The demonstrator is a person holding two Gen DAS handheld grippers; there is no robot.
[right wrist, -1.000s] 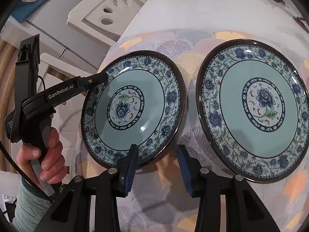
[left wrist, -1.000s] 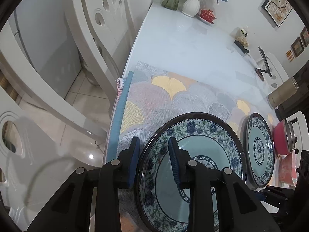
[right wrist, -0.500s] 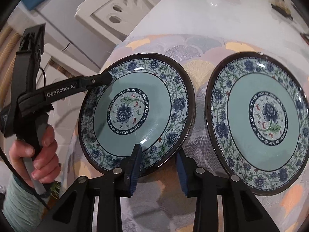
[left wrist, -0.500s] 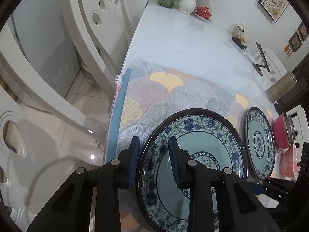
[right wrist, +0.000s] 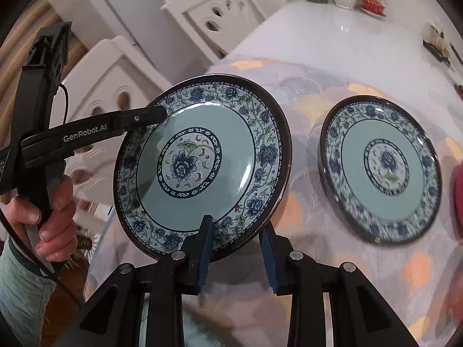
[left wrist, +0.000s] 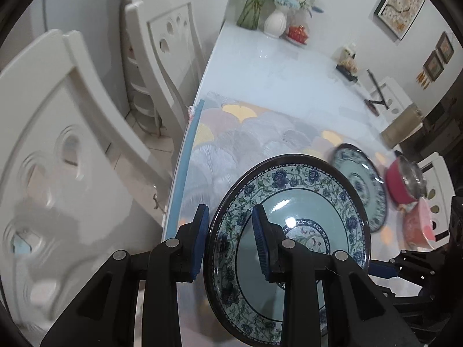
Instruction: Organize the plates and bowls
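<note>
A blue floral plate is lifted and tilted above the patterned mat. My left gripper is shut on its left rim, one finger on each face. My right gripper also straddles the plate's near rim, jaws fairly wide; I cannot tell whether the pads touch it. A second matching plate lies flat on the mat to the right. A red bowl and a pink bowl sit beyond it at the right.
The fan-patterned mat covers the near end of a white table. White chairs stand along the left side. Vases and small ornaments sit at the far end; a tan container is at right.
The floral plate has risen off the mat and tilted up, held by the left gripper, with the right gripper following its near rim. The second plate has stayed flat.
</note>
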